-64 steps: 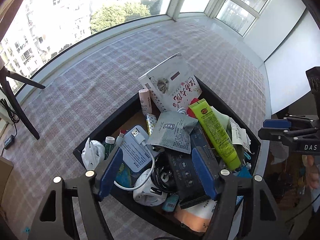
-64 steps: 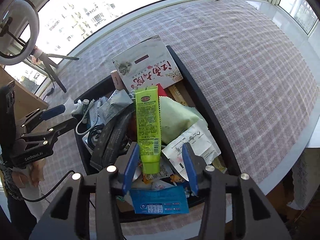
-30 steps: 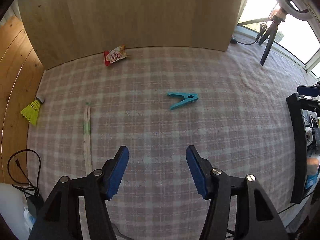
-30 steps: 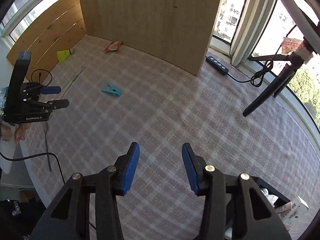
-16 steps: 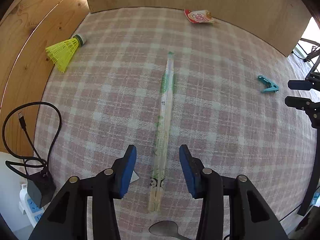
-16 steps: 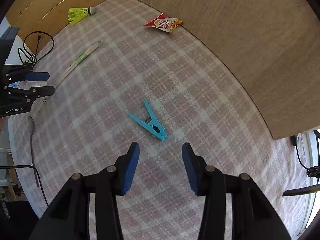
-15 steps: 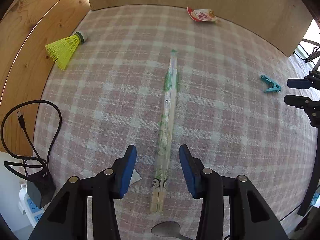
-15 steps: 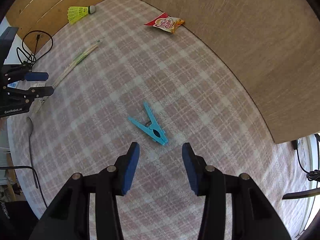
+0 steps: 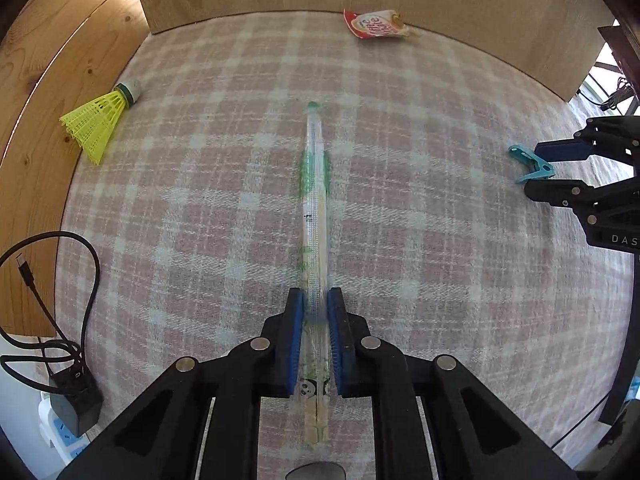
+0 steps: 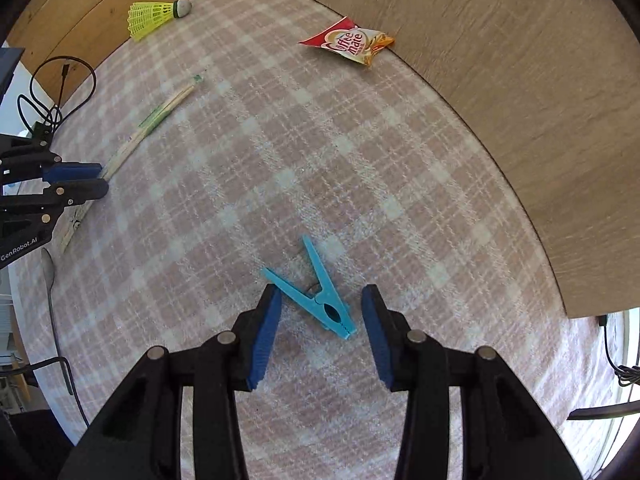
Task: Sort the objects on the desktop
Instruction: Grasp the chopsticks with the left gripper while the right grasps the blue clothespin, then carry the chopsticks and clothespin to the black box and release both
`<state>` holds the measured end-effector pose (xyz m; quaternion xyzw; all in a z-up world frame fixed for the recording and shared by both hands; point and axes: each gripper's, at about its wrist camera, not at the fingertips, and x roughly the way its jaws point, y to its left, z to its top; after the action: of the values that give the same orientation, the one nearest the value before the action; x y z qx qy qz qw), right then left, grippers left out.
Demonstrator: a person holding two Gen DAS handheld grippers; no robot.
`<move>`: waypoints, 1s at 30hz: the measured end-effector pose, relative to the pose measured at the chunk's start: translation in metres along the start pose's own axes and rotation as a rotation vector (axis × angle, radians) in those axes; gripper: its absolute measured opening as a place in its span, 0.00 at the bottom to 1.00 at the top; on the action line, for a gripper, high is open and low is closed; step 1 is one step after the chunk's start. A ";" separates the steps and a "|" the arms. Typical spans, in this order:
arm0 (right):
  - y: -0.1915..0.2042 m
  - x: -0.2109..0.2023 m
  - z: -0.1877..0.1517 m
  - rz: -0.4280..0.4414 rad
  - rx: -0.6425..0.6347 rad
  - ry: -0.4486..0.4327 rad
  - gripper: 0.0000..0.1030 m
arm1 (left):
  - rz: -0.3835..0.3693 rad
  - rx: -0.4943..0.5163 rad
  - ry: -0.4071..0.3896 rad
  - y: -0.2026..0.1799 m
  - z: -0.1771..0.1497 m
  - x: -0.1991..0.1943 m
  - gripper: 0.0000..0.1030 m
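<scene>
wrapped wooden chopsticks in a clear, green-printed sleeve [image 9: 315,240] are lying on the pink plaid table [image 9: 420,260], near end pinched between the just-closing blue pads of the left hand-held gripper [image 9: 316,320]. turquoise plastic clothespin [image 10: 316,292] is sitting untouched between the right hand-held gripper [image 10: 320,312], spread but narrowing. both are pointing downward.
</scene>
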<state>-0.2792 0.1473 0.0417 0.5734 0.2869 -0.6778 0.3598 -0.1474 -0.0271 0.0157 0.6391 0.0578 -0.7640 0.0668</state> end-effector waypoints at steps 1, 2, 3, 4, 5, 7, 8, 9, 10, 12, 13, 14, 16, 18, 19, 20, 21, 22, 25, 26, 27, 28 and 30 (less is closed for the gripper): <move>0.008 0.003 0.016 -0.008 0.020 -0.001 0.24 | -0.008 -0.006 -0.005 -0.006 0.002 0.002 0.11; 0.007 0.003 0.018 -0.005 0.038 -0.001 0.19 | -0.024 -0.014 -0.009 -0.001 -0.003 0.001 0.11; 0.007 0.003 0.017 0.001 0.054 -0.001 0.16 | -0.036 -0.022 -0.014 0.000 -0.005 0.001 0.11; 0.008 0.002 0.016 0.006 0.067 -0.003 0.16 | -0.042 -0.031 -0.020 -0.001 -0.008 0.000 0.11; 0.010 0.002 0.015 0.005 0.080 -0.002 0.16 | -0.046 -0.043 -0.025 -0.002 -0.010 0.001 0.11; 0.013 0.001 0.010 0.012 0.115 -0.005 0.16 | -0.055 -0.062 -0.033 -0.004 -0.015 0.000 0.11; 0.014 0.000 0.007 0.012 0.135 -0.004 0.16 | -0.072 -0.076 -0.034 -0.005 -0.018 0.000 0.11; 0.016 -0.002 0.003 0.009 0.156 -0.006 0.16 | -0.088 -0.089 -0.037 -0.006 -0.021 -0.001 0.11; 0.018 -0.005 -0.002 0.008 0.178 -0.012 0.16 | -0.095 -0.095 -0.045 -0.009 -0.025 -0.003 0.11; 0.021 -0.014 -0.015 0.027 0.228 -0.028 0.16 | -0.098 -0.091 -0.056 -0.017 -0.031 -0.006 0.11; 0.023 -0.020 -0.023 0.022 0.253 -0.037 0.16 | -0.102 -0.091 -0.061 -0.022 -0.034 -0.009 0.11; 0.026 -0.027 -0.032 0.016 0.274 -0.046 0.16 | -0.104 -0.081 -0.066 -0.027 -0.037 -0.013 0.11; 0.029 -0.041 -0.052 0.035 0.321 -0.072 0.16 | -0.110 -0.059 -0.082 -0.041 -0.042 -0.022 0.11; 0.030 -0.055 -0.074 0.025 0.377 -0.089 0.16 | -0.125 -0.028 -0.096 -0.060 -0.047 -0.034 0.11; 0.031 -0.064 -0.085 0.004 0.399 -0.103 0.16 | -0.126 -0.010 -0.104 -0.071 -0.049 -0.040 0.11; 0.032 -0.072 -0.097 -0.013 0.420 -0.118 0.16 | -0.127 0.014 -0.112 -0.084 -0.051 -0.047 0.11; 0.032 -0.080 -0.109 -0.016 0.443 -0.129 0.16 | -0.131 0.042 -0.121 -0.097 -0.054 -0.054 0.11; 0.032 -0.088 -0.122 -0.015 0.466 -0.142 0.16 | -0.136 0.070 -0.129 -0.112 -0.056 -0.061 0.11; 0.017 -0.123 -0.183 -0.045 0.532 -0.181 0.16 | -0.151 0.168 -0.140 -0.158 -0.046 -0.083 0.11; 0.014 -0.133 -0.200 -0.049 0.554 -0.191 0.16 | -0.160 0.203 -0.144 -0.176 -0.049 -0.088 0.11; 0.009 -0.140 -0.217 -0.052 0.577 -0.196 0.16 | -0.170 0.239 -0.145 -0.194 -0.051 -0.093 0.11; 0.002 -0.147 -0.233 -0.059 0.597 -0.199 0.16 | -0.180 0.274 -0.150 -0.216 -0.048 -0.098 0.11; -0.009 -0.160 -0.271 -0.075 0.639 -0.205 0.16 | -0.206 0.333 -0.159 -0.261 -0.041 -0.105 0.11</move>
<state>-0.1189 0.3950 0.1507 0.5752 0.0434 -0.8003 0.1638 -0.1354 0.2404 0.1124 0.5697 -0.0097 -0.8138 -0.1140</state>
